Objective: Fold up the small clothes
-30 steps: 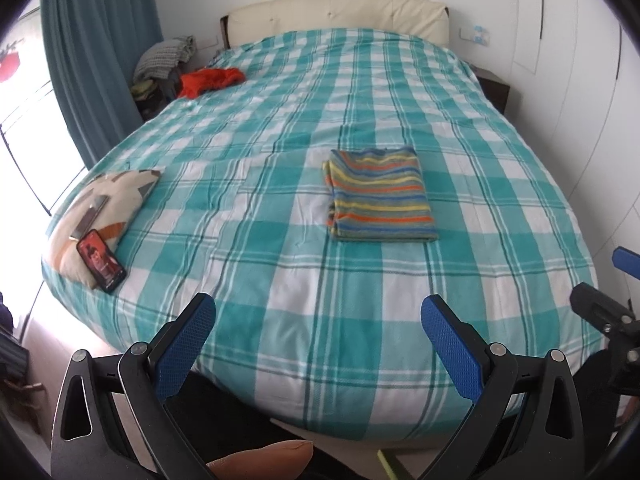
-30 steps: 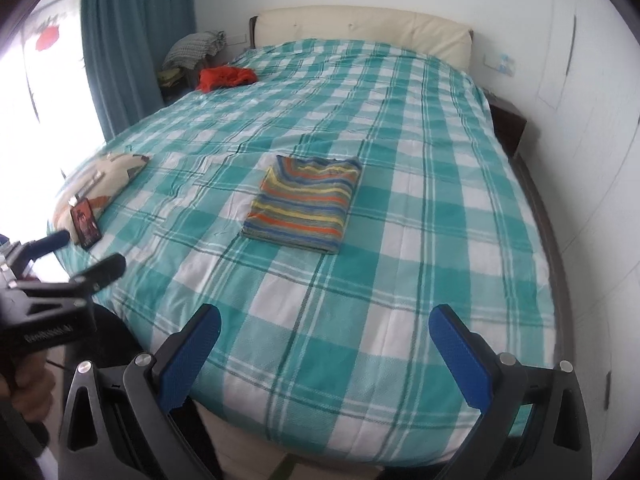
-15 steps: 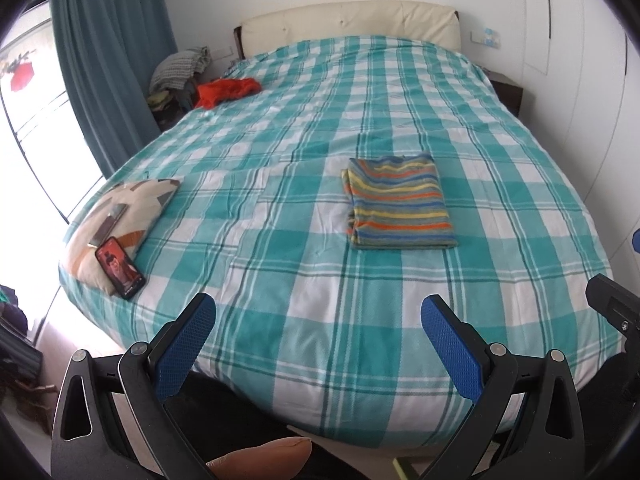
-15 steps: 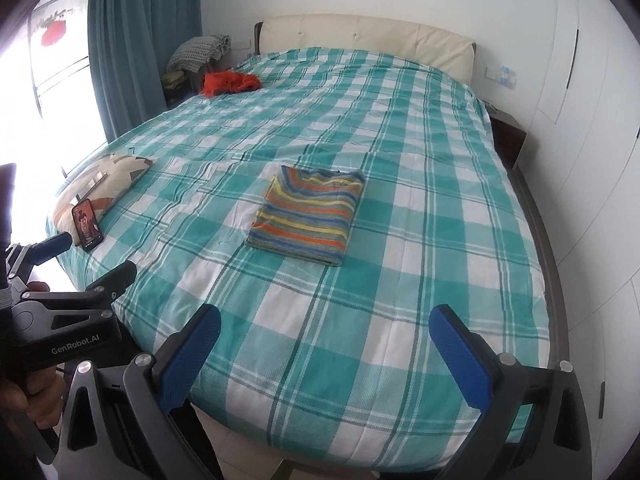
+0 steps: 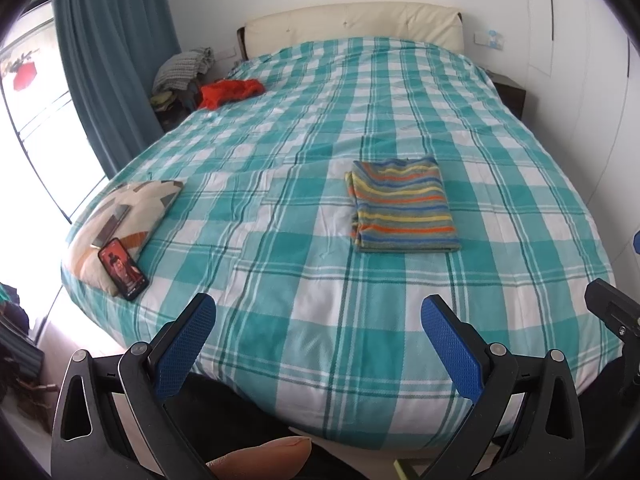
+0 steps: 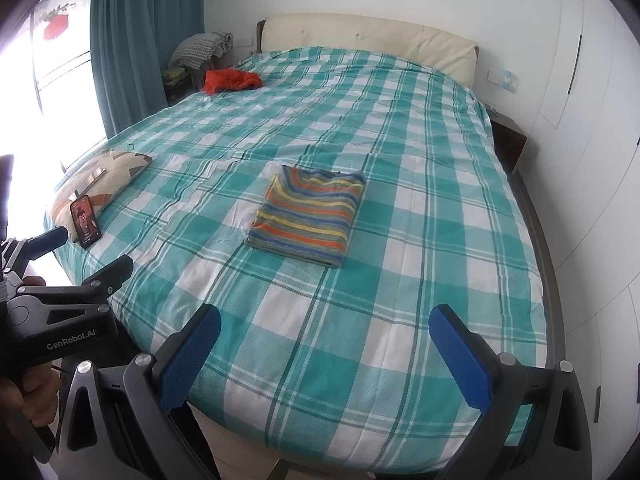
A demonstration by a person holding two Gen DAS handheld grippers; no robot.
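The checked bed point(image 5: 280, 208) fills the room, the folded striped shirt point(image 5: 404, 206) lying flat ahead of both spread, empty hand-held grippers, left point(image 5: 318, 344) and right point(image 6: 326, 354), phone point(image 5: 123, 269) far left.

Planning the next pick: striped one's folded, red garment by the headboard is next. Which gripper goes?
Left, likely. The red garment lies at the bed's far left edge, the left gripper's side. Both grippers are open, empty and far off; the right gripper would cross over.

Left claw point(image 5: 318, 320) agape, right claw point(image 6: 324, 330) agape, both empty.
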